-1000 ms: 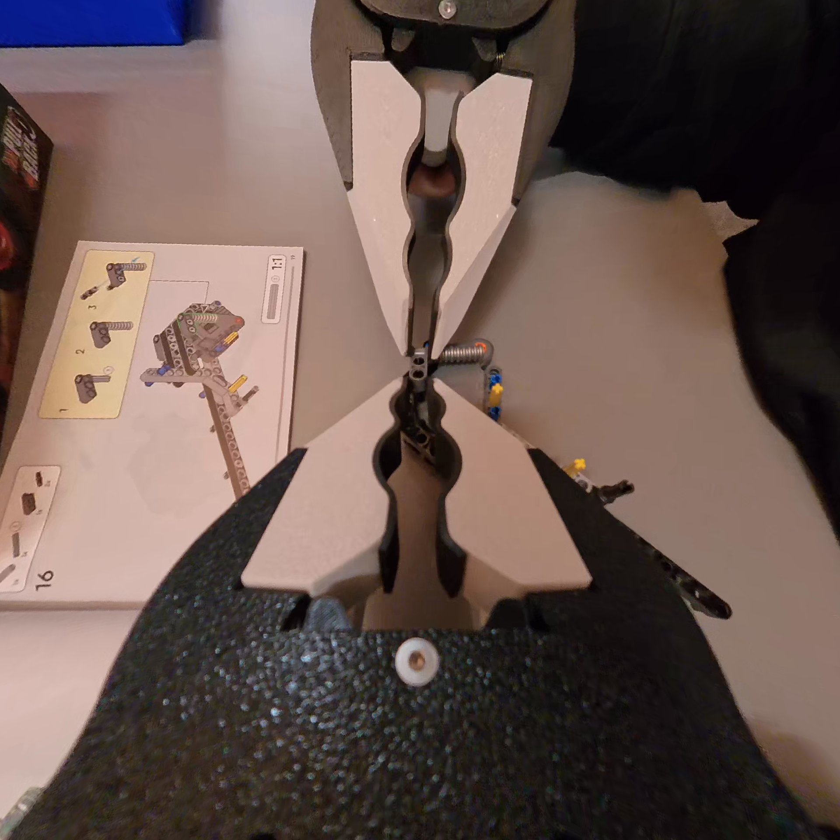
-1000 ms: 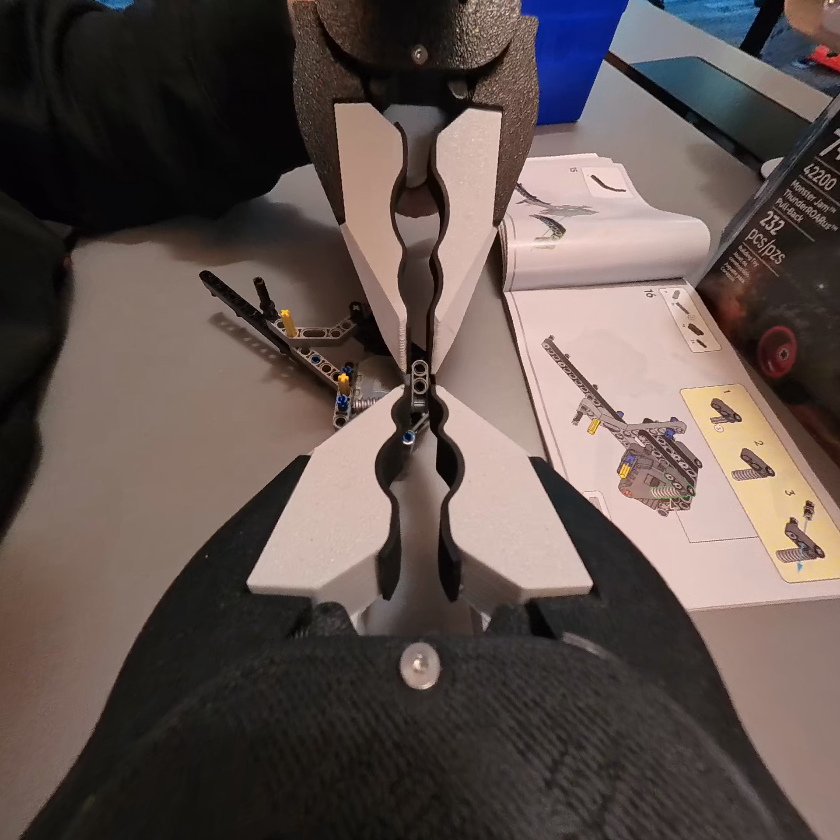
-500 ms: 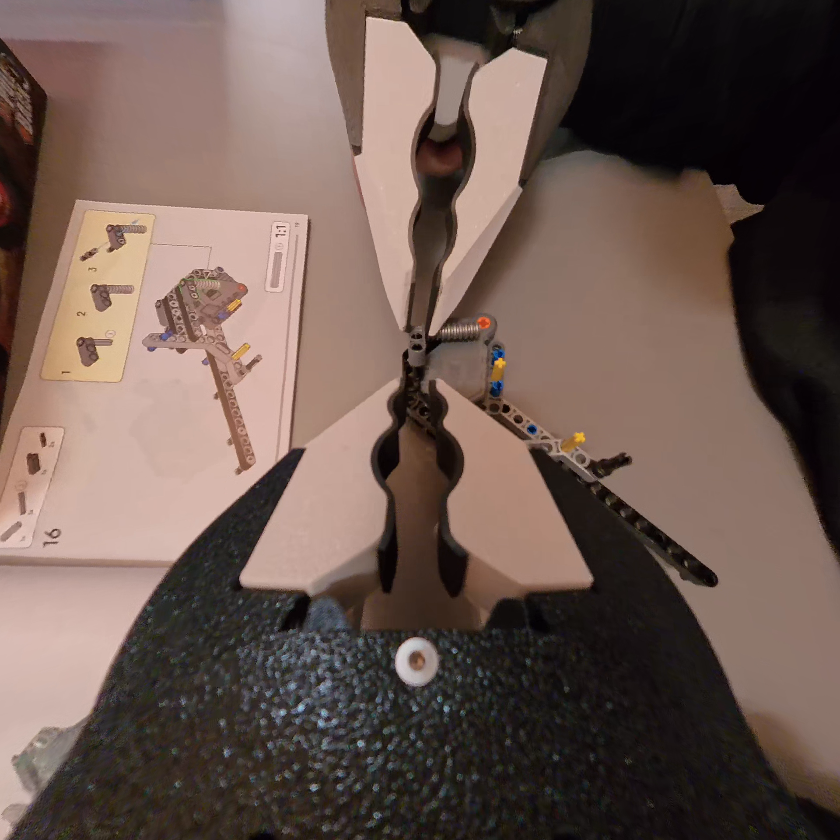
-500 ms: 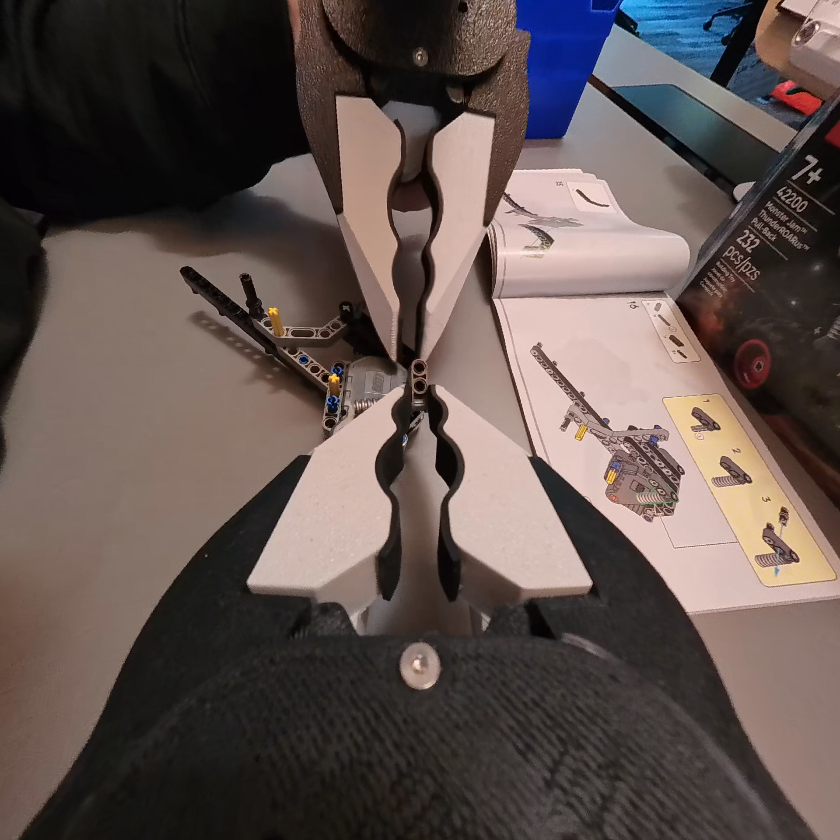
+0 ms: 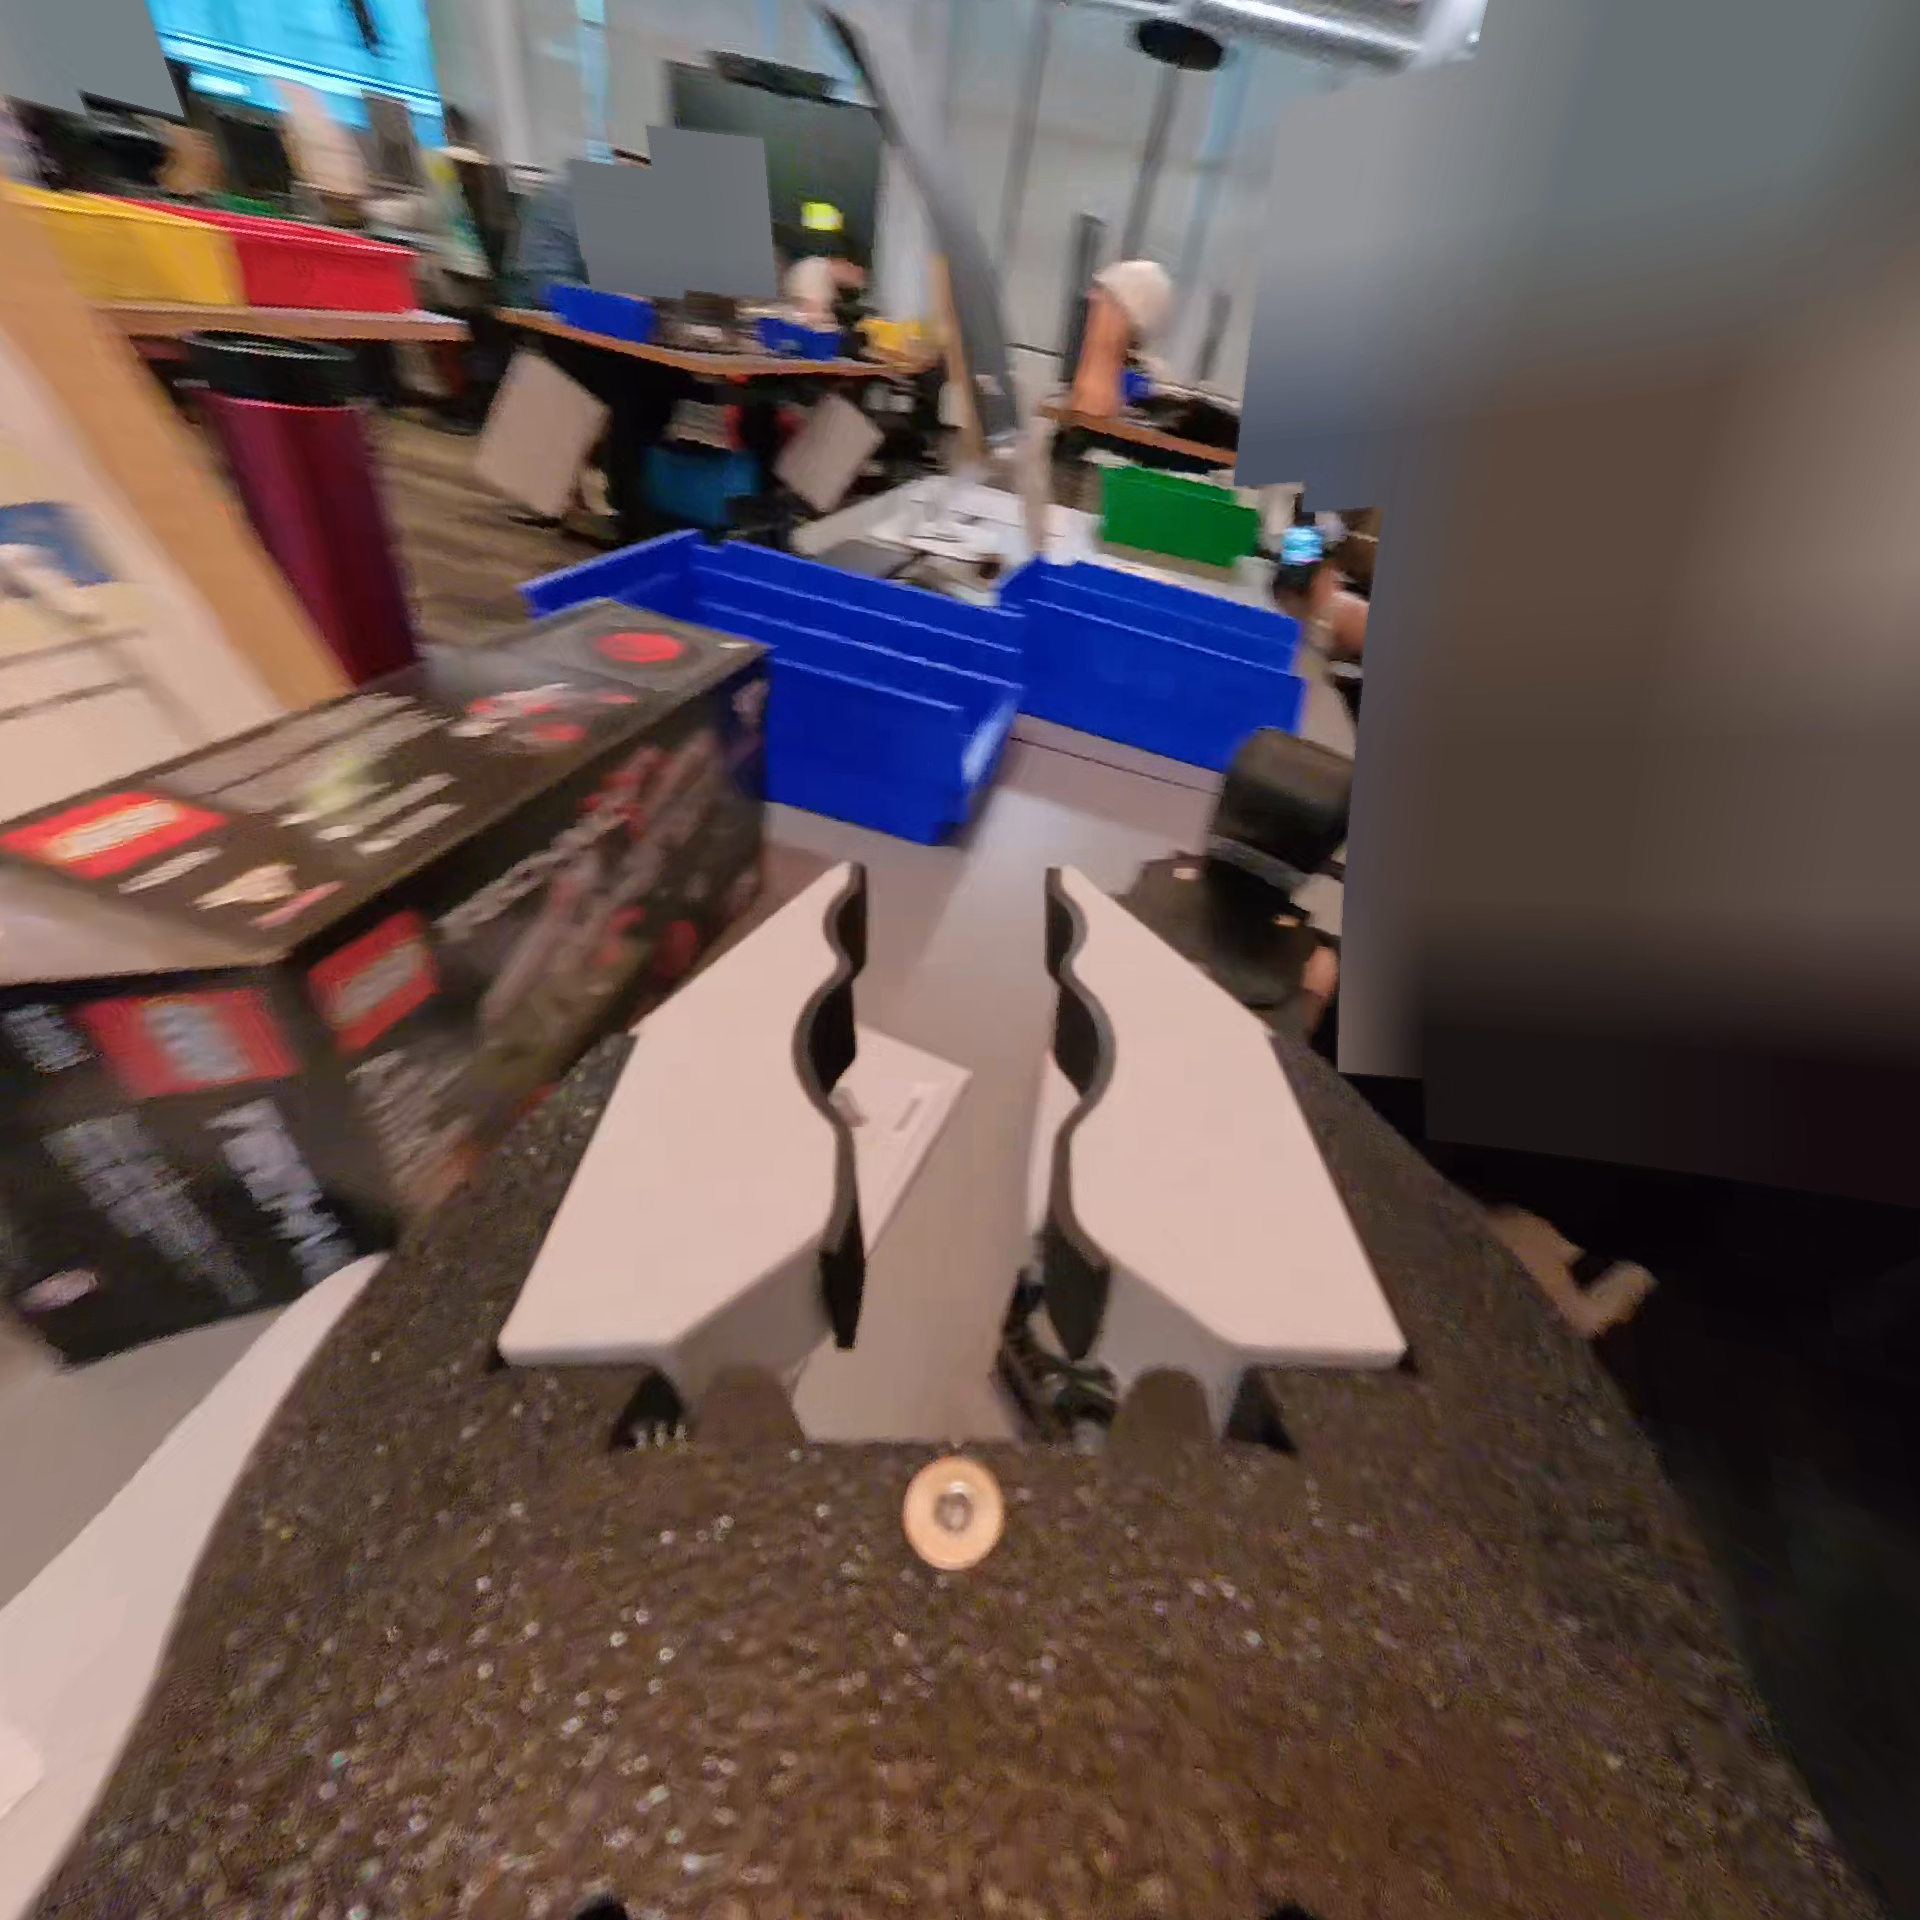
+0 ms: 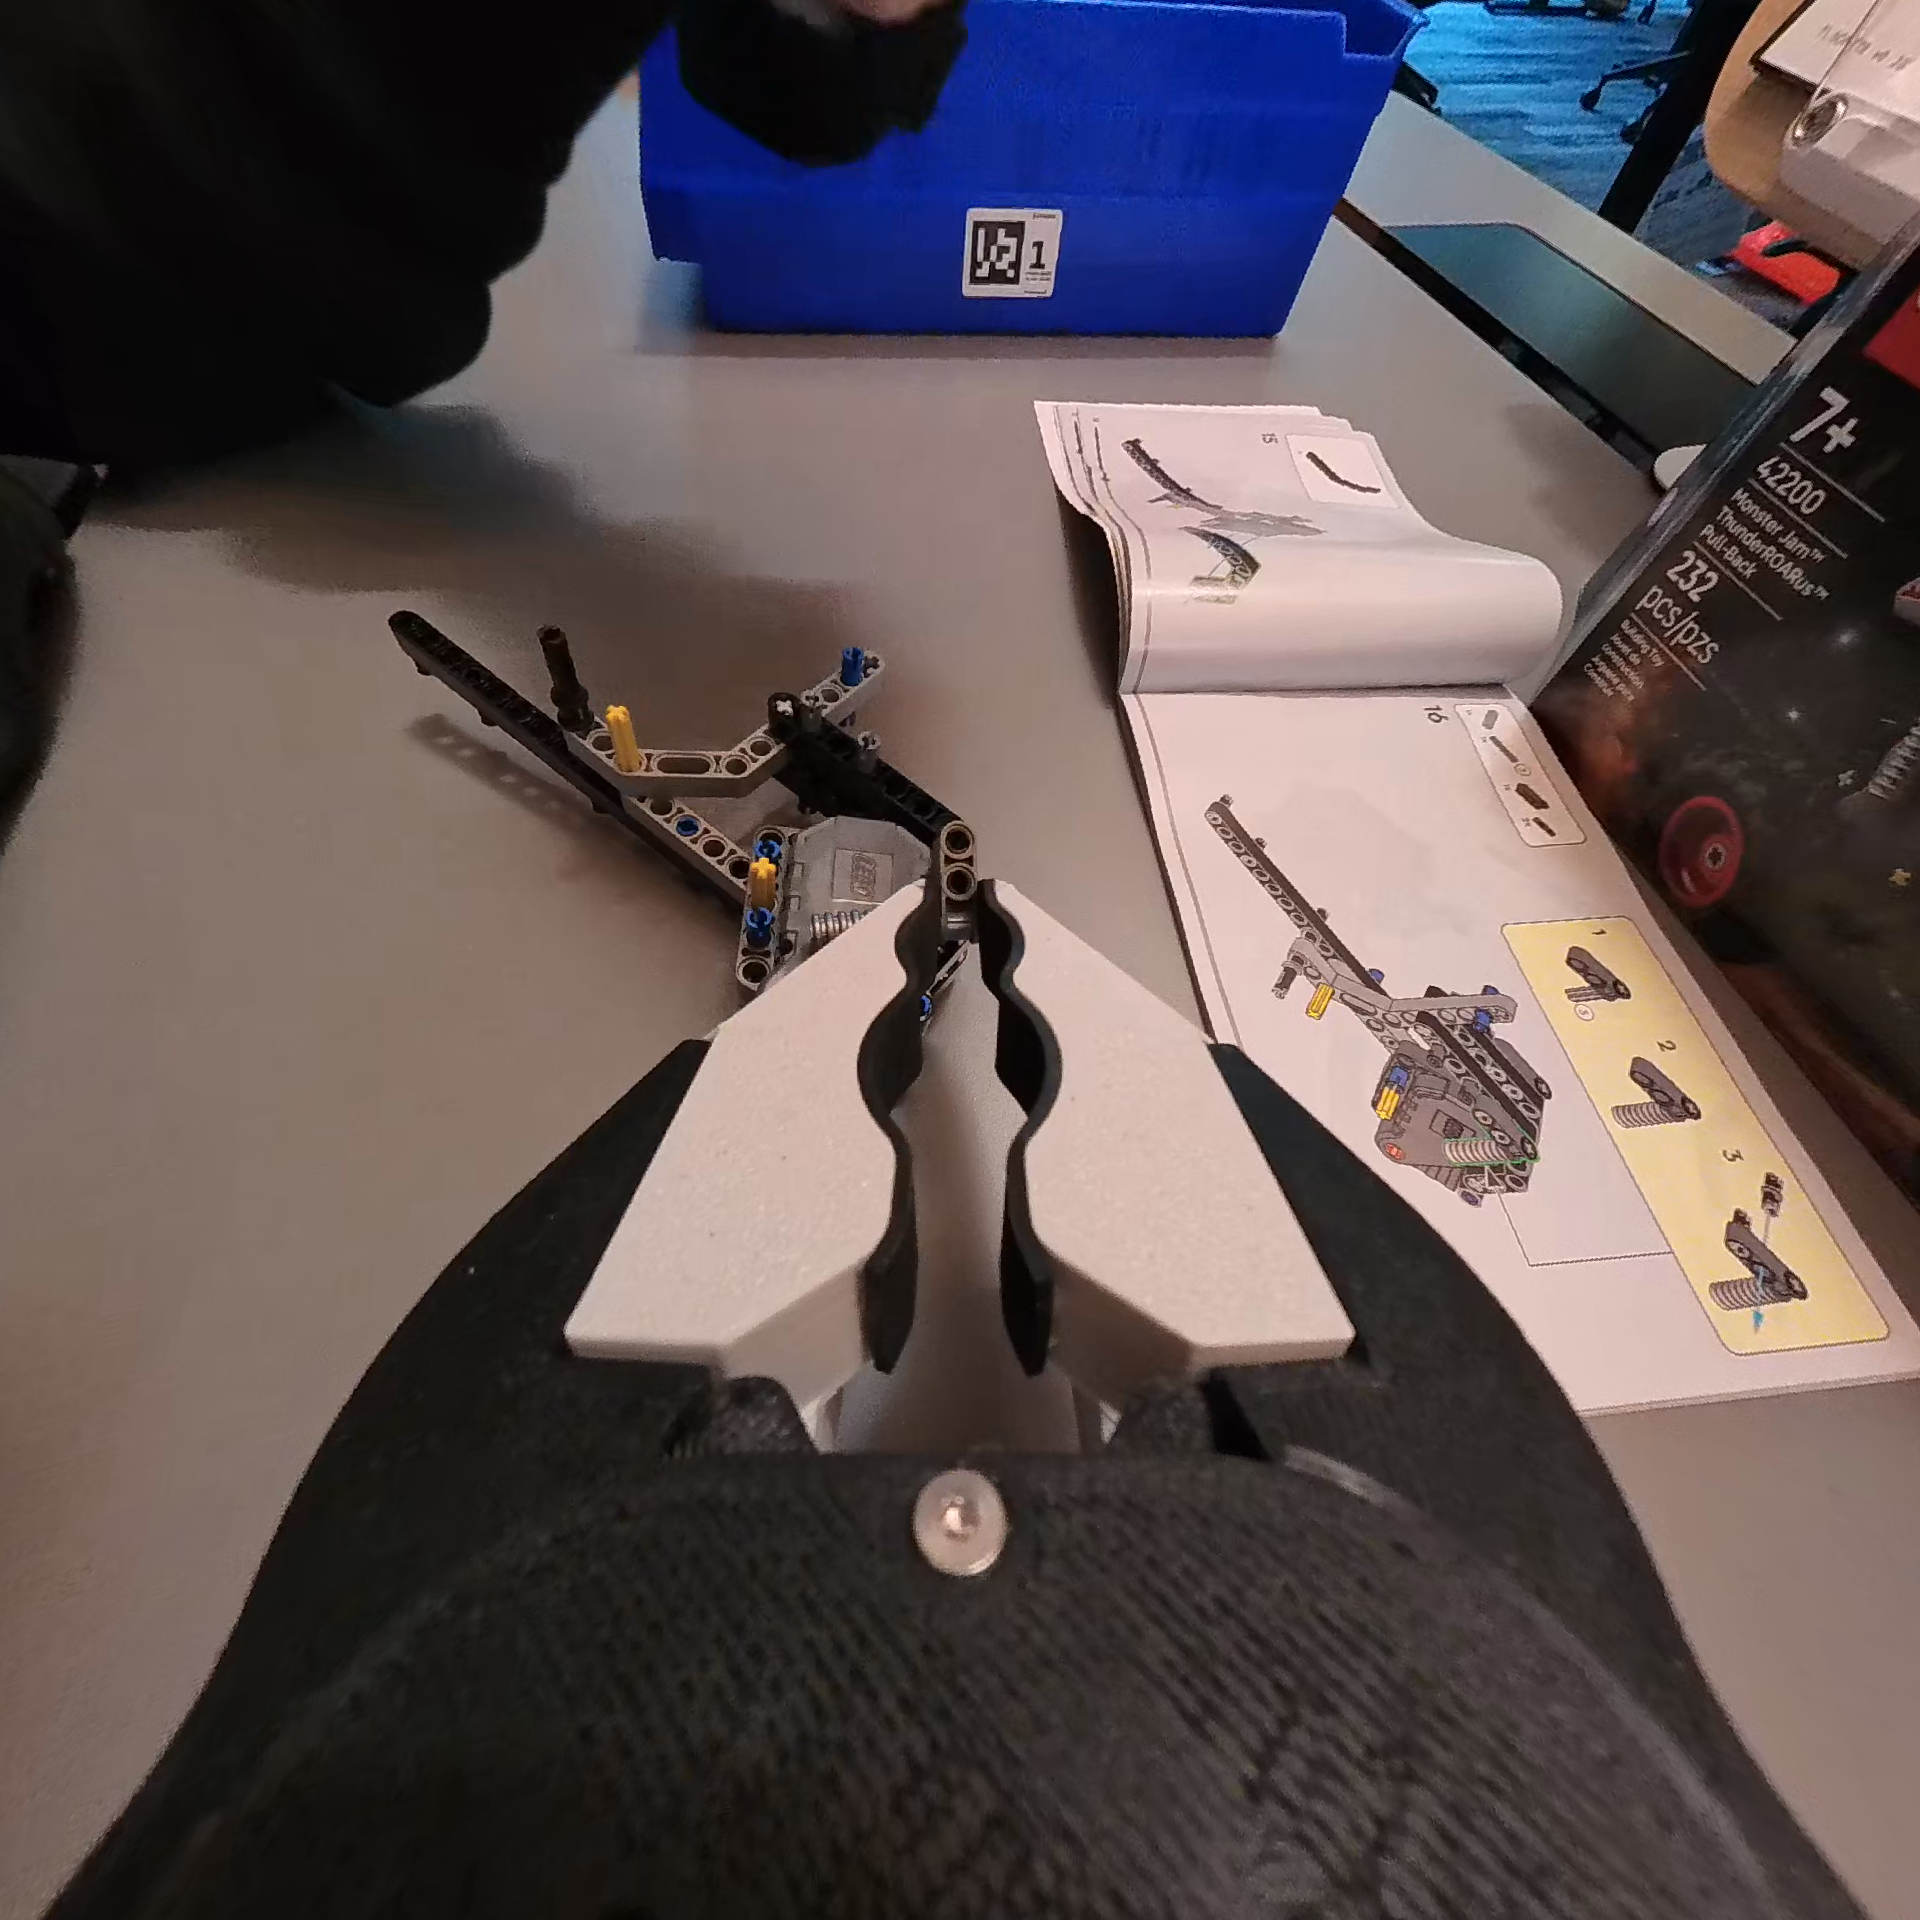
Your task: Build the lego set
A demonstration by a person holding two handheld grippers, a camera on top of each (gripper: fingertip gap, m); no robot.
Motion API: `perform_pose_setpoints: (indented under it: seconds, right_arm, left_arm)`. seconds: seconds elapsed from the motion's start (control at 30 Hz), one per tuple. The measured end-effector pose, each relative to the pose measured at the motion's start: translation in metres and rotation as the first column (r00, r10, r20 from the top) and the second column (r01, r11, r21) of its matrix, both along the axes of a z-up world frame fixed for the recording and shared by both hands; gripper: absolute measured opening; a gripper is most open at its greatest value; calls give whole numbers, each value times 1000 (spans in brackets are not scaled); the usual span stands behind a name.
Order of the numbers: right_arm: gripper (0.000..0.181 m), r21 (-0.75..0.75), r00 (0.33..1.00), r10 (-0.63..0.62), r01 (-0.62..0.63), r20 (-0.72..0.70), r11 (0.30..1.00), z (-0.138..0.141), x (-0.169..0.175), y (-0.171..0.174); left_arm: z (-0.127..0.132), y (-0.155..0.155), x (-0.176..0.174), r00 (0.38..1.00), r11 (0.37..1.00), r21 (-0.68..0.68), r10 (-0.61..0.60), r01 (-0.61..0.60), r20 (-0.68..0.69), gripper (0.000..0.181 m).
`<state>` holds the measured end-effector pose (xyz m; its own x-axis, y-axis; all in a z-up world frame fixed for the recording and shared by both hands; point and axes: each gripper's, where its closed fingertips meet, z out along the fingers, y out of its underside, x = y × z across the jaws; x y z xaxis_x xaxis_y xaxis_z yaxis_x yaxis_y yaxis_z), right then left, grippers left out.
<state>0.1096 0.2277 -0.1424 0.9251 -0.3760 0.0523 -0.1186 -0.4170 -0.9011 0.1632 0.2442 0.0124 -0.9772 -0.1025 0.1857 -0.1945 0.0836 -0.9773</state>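
Right wrist view confirms our right gripper [image 6: 951, 899] clamps the grey connector [image 6: 957, 860] at twelve o'clock; left gripper [image 5: 951, 914] has released, withdrawn, empty.

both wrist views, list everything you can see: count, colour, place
lego model: one, black and grey with yellow and blue pins, table centre
small grey piece: one, between the right jaws
booklet: one, white, open, right of model
lego box: one, black, beyond booklet
blue bins: at least two, far table edge
table: one, grey
maroon cylinder: one, background, blurred
sleeve: one, black, upper left
left gripper: jaws open, empty, raised
right gripper: jaws shut on the small grey piece
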Motion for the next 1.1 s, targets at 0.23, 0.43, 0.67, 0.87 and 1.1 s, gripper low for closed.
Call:
perform_pose_setpoints:
  seconds: [0.23, 0.43, 0.67, 0.87, 1.1]
  right_arm:
    - [5, -3, 1000, 0, 0, -3, 1000, -1, 0, 0]
    - [5, -6, 1000, 10, -10, 1, 1000, -1, -1, 0]
    - [5, -9, 997, 75, -75, 36, 997, 10, 4, -1]
    - [5, -88, 963, 261, -255, 64, 963, 20, 2, 13]
    - [5, -104, 897, 443, -440, 2, 892, 13, -2, 24]
  left_arm:
    - [-12, 22, 44, 975, 980, 54, 197, -193, -102, 51]
    - [-38, 21, 36, 989, 977, 186, 120, -102, -85, 47]
    - [-91, 12, -2, 985, 900, 408, -105, 153, -137, 45]
    - [-101, 14, -7, 977, 876, 439, -144, 201, -159, 43]
    - [-108, 15, -15, 964, 856, 448, -193, 257, -184, 41]
